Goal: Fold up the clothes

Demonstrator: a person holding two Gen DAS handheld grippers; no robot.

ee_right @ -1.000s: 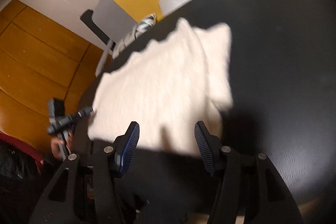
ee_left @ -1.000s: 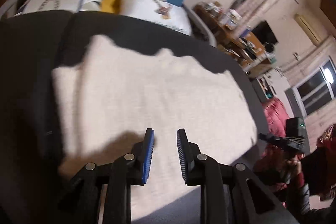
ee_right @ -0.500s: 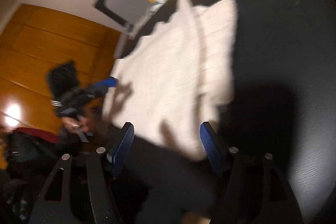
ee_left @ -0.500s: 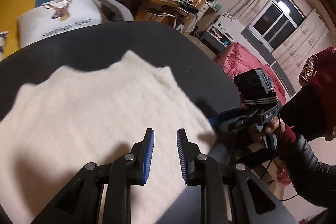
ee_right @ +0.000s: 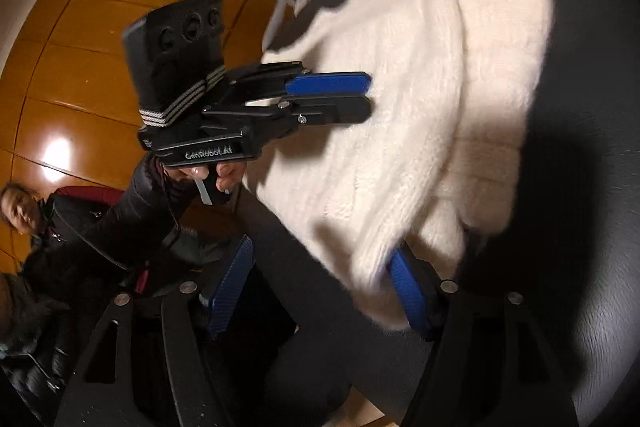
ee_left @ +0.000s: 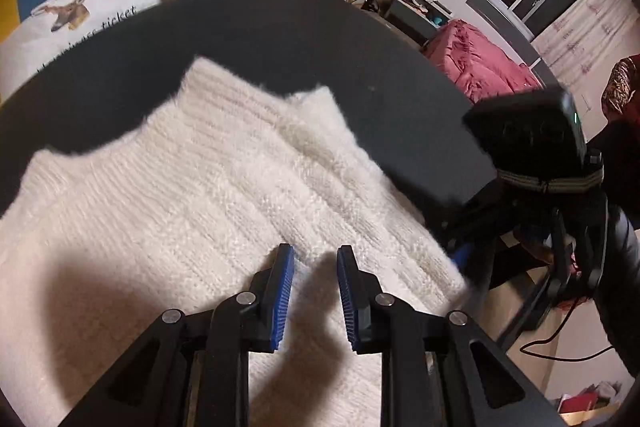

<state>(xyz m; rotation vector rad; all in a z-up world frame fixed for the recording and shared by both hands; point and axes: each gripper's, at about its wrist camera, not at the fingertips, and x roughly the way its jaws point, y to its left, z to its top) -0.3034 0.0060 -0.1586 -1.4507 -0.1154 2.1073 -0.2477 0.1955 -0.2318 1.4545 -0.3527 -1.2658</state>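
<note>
Lengthwise, white sweater [ee_left: 192, 195] on dark table [ee_left: 280, 27], collar far.

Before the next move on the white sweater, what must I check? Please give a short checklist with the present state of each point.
1. Left claw open, empty, above the white knit sweater: ok.
2. Right claw open wide at the near corner of the sweater: ok.
3. Sweater corner between the right claw's fingers: not ok, it only drapes over one finger.
4. Sweater wholly on the dark table: cannot tell.
5. Claws apart, not colliding: ok.
</note>
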